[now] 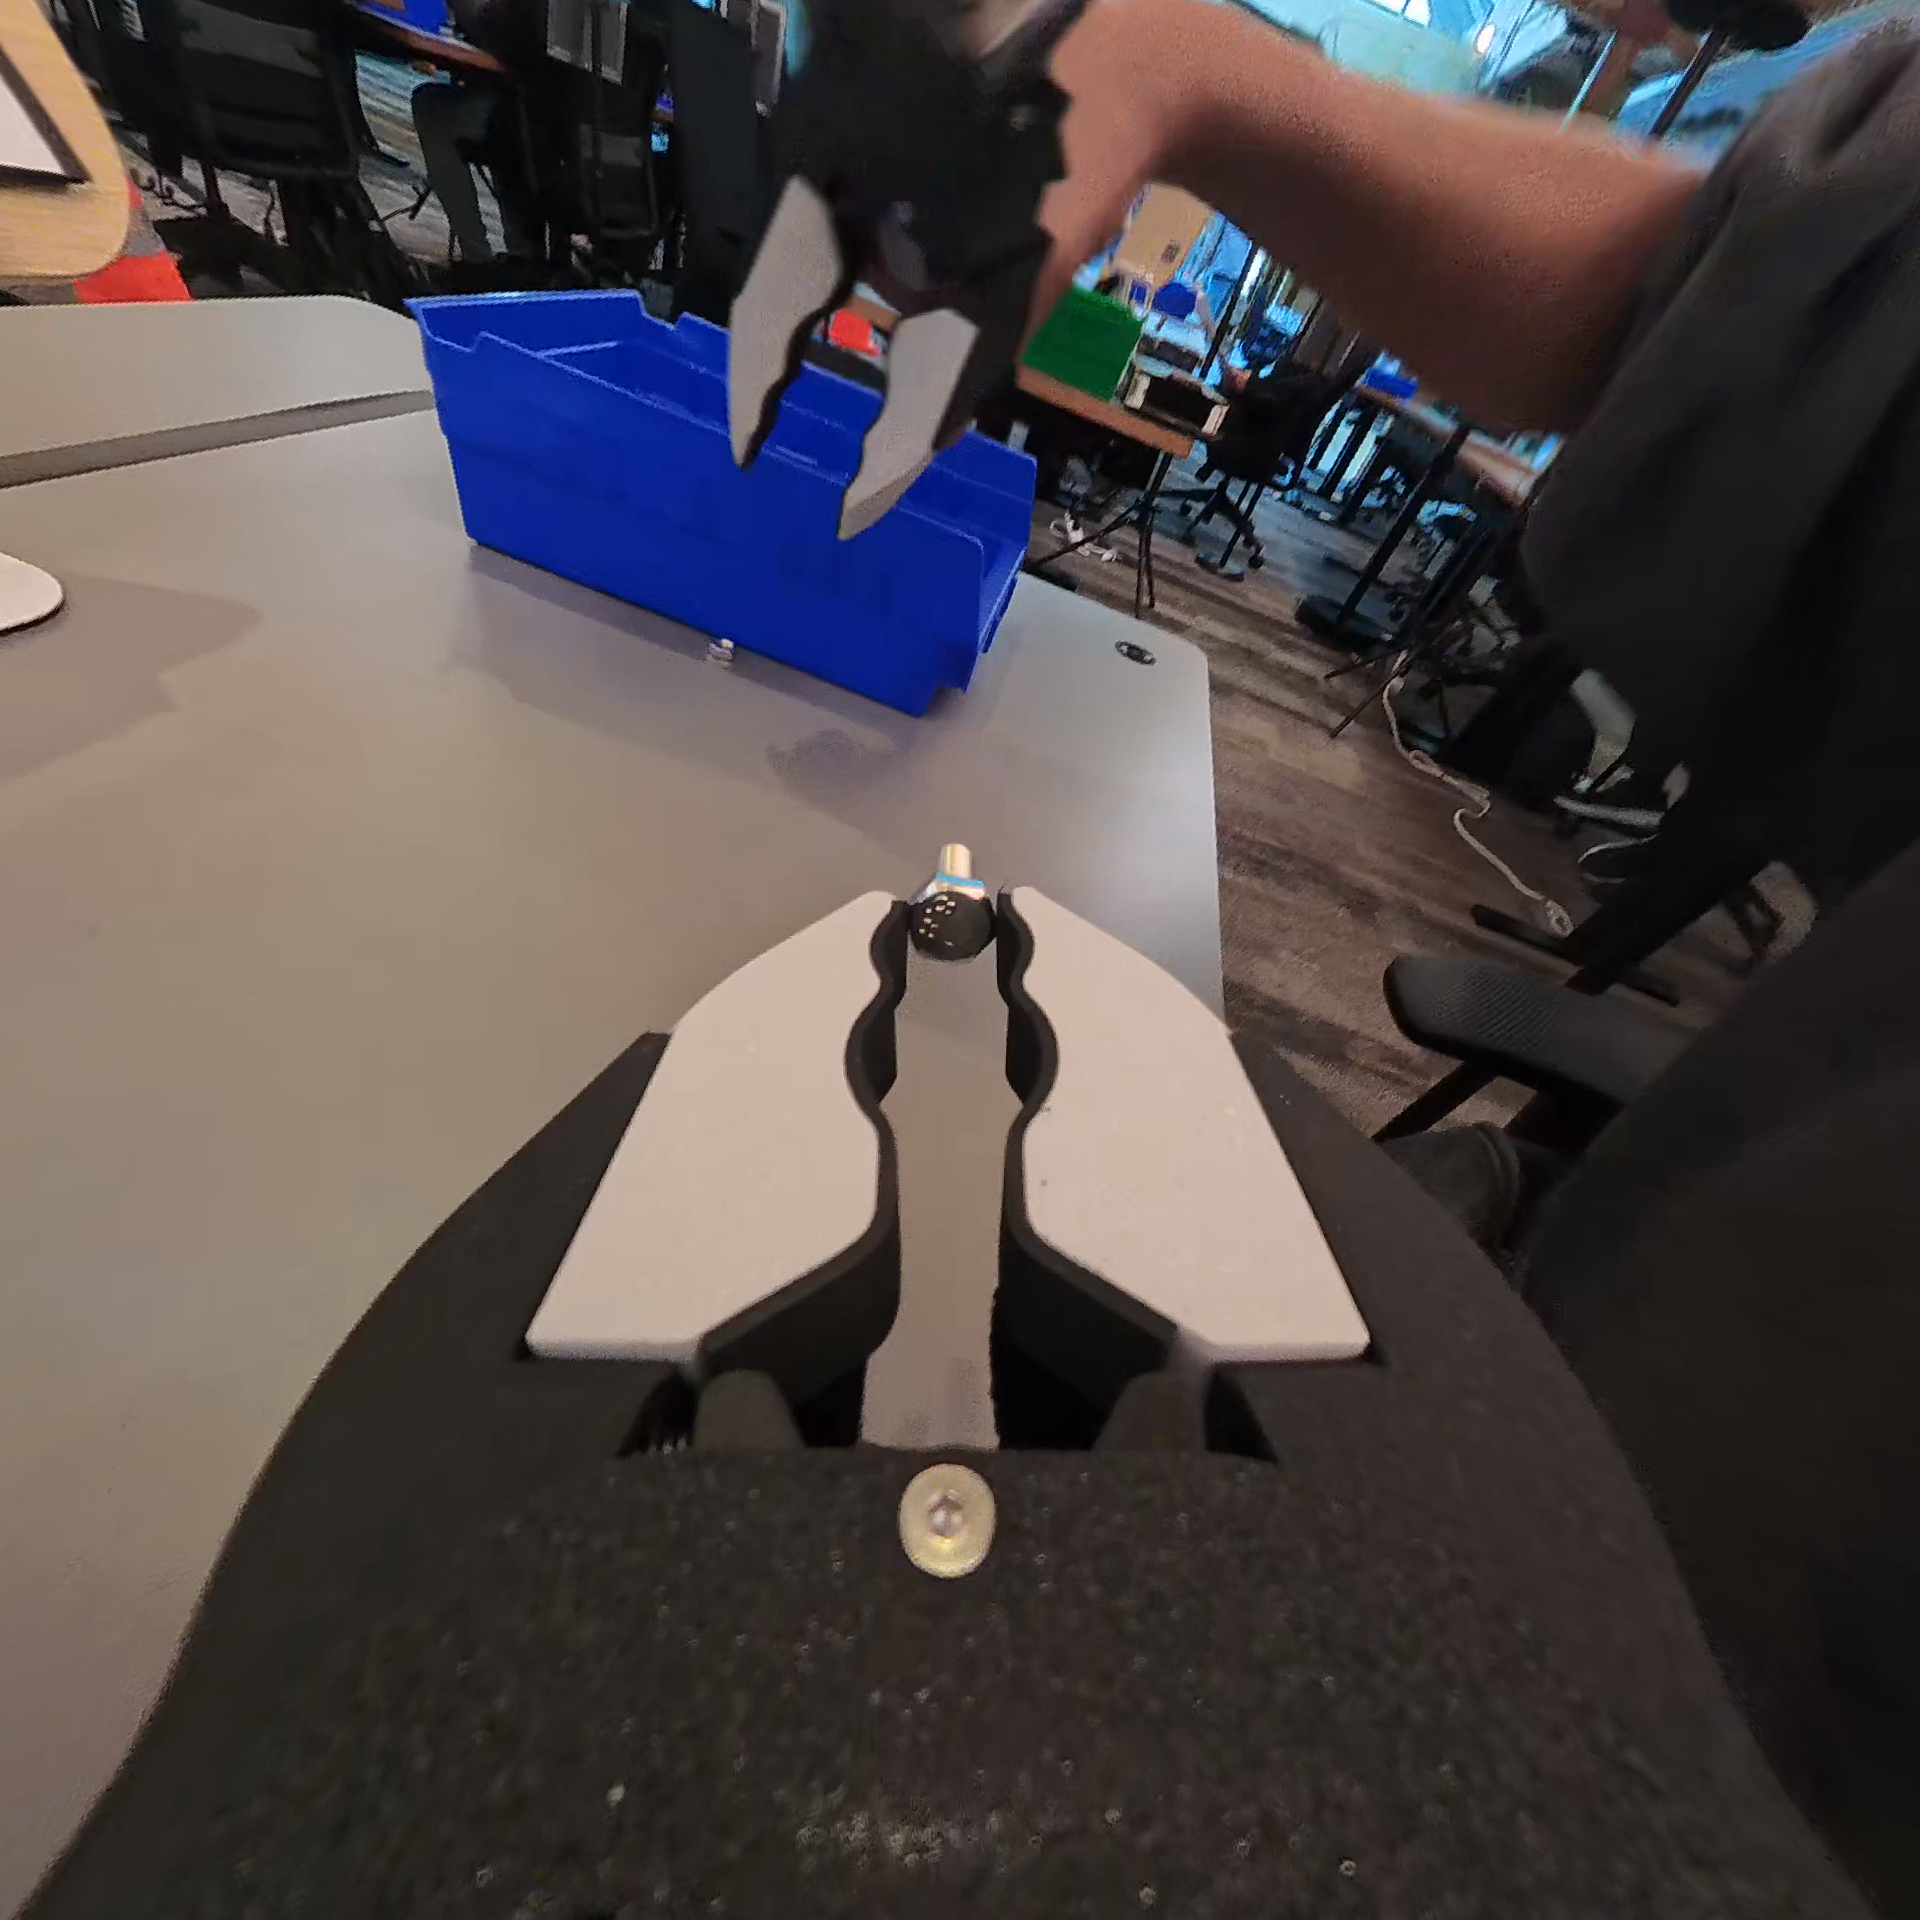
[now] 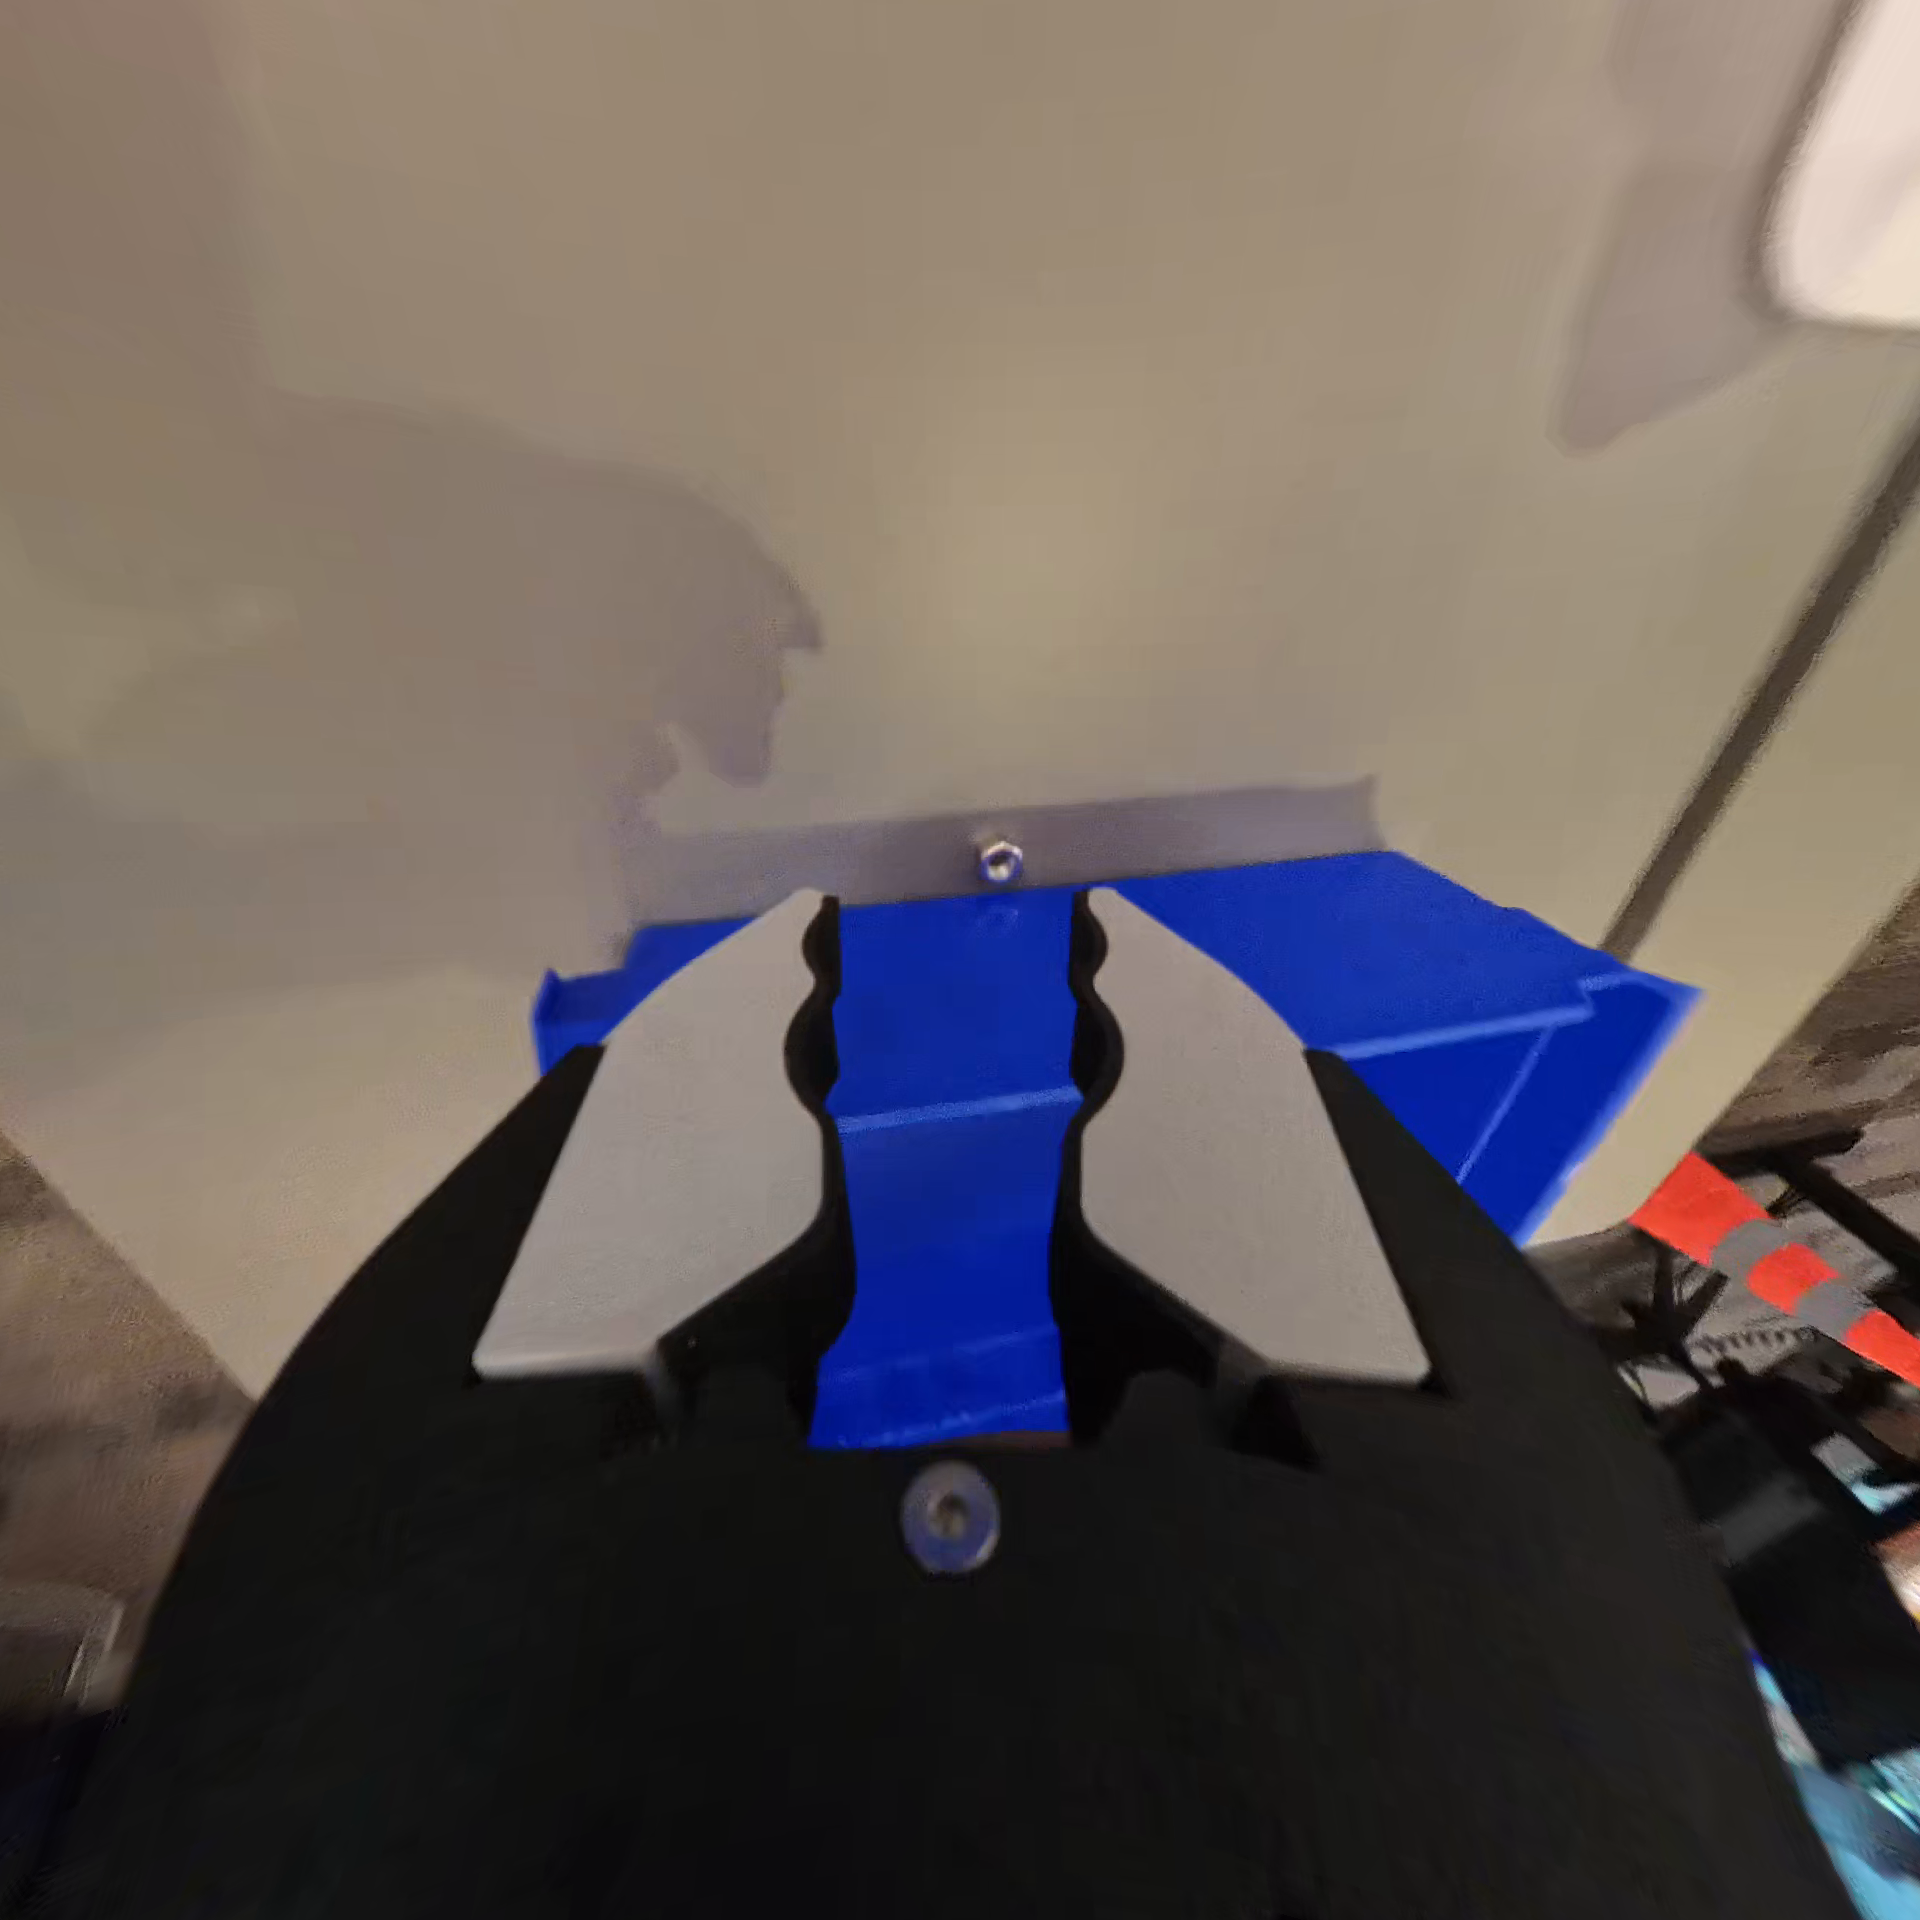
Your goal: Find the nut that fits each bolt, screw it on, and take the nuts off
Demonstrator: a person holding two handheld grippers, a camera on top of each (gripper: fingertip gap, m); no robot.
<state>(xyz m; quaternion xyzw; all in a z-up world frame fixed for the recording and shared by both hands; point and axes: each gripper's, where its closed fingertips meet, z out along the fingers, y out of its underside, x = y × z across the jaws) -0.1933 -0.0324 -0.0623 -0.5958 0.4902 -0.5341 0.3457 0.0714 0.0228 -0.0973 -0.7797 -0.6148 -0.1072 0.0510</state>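
Observation:
My left gripper [image 1: 951, 914] is shut on a bolt [image 1: 948, 902], gripping its dark head, with the silver threaded shank pointing away over the grey table [image 1: 416, 883]. A small silver nut [image 1: 719, 651] lies on the table just in front of the blue bin [image 1: 727, 520]; it also shows in the right wrist view [image 2: 998, 861] past the bin [image 2: 1299, 956]. My right gripper [image 2: 954, 914] is open and empty, hovering above the bin; it shows in the left wrist view [image 1: 805, 488], held by a bare arm.
The table's right edge [image 1: 1210, 831] drops to the floor, where a black office chair [image 1: 1538, 1029] stands. A white rounded base [image 1: 21, 592] sits at the table's left edge. A person in dark clothing [image 1: 1766, 520] is at the right. Across from one pair of fingers to the other is roughly 30 cm. My right gripper is the nearer one to the white rounded base [image 1: 21, 592]: about 25 cm, against 40 cm.

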